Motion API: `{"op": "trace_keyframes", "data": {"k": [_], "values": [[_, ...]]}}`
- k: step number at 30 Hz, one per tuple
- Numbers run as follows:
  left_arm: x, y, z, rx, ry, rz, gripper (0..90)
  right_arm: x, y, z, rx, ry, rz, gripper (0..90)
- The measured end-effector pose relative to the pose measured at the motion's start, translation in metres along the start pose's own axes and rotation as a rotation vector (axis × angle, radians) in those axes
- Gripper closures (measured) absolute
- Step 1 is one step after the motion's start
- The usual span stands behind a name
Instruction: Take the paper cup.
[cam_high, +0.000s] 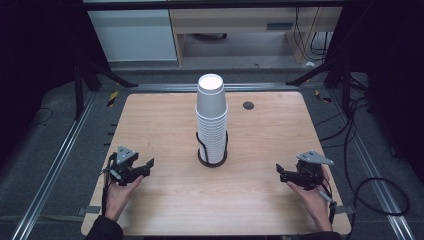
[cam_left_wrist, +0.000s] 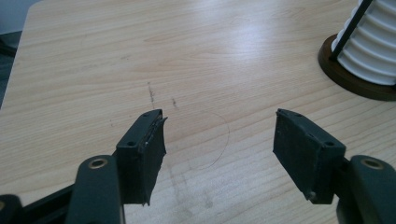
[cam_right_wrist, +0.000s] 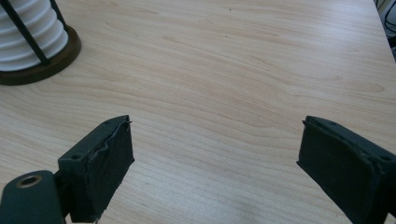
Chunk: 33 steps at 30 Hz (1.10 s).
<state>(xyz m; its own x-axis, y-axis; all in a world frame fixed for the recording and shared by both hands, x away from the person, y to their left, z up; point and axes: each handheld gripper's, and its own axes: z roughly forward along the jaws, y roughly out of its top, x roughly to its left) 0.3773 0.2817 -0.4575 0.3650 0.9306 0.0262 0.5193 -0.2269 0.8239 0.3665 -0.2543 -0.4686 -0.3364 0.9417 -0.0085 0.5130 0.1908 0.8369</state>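
Near the front edge of the wooden surface, the left gripper and right gripper rest in the person's hands, both spread wide and holding nothing; farther back, mid-surface, a tall stack of white cups stands upright in a dark round holder

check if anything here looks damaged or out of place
The pad on one jaw of the left tongs is frayed and peeling at its edge; the right tongs show similar wear. The cup stack stands upright in its holder. Nothing is spilled.
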Motion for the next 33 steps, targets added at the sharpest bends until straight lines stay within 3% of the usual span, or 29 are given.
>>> {"op": "trace_keyframes", "data": {"k": [8,13,16,22,23,25,26,33], "values": [[-0.001,-0.001,0.001,0.02,0.017,-0.025,25.8,0.004,0.007,-0.005,-0.042,0.034,0.017,11.0],[-0.002,-0.002,0.004,0.054,-0.019,-0.042,21.3,0.01,0.02,-0.012,-0.1,0.063,0.026,11.0],[-0.005,-0.002,0.005,0.058,-0.037,-0.032,20.0,0.015,0.031,-0.016,-0.13,0.064,0.0,10.7],[-0.007,0.0,0.005,0.045,-0.057,-0.017,17.5,0.027,0.066,-0.027,-0.206,0.099,-0.024,9.8],[-0.006,0.0,0.004,0.037,-0.053,-0.014,17.1,0.031,0.08,-0.031,-0.242,0.113,-0.032,9.8],[-0.006,0.0,0.004,0.034,-0.052,-0.012,17.0,0.032,0.085,-0.033,-0.253,0.119,-0.037,9.6],[-0.006,0.0,0.004,0.033,-0.052,-0.01,16.6,0.036,0.098,-0.037,-0.285,0.149,-0.027,9.4],[-0.007,-0.001,0.005,0.039,-0.052,0.0,16.5,0.05,0.132,-0.044,-0.354,0.21,-0.031,8.9]]}}
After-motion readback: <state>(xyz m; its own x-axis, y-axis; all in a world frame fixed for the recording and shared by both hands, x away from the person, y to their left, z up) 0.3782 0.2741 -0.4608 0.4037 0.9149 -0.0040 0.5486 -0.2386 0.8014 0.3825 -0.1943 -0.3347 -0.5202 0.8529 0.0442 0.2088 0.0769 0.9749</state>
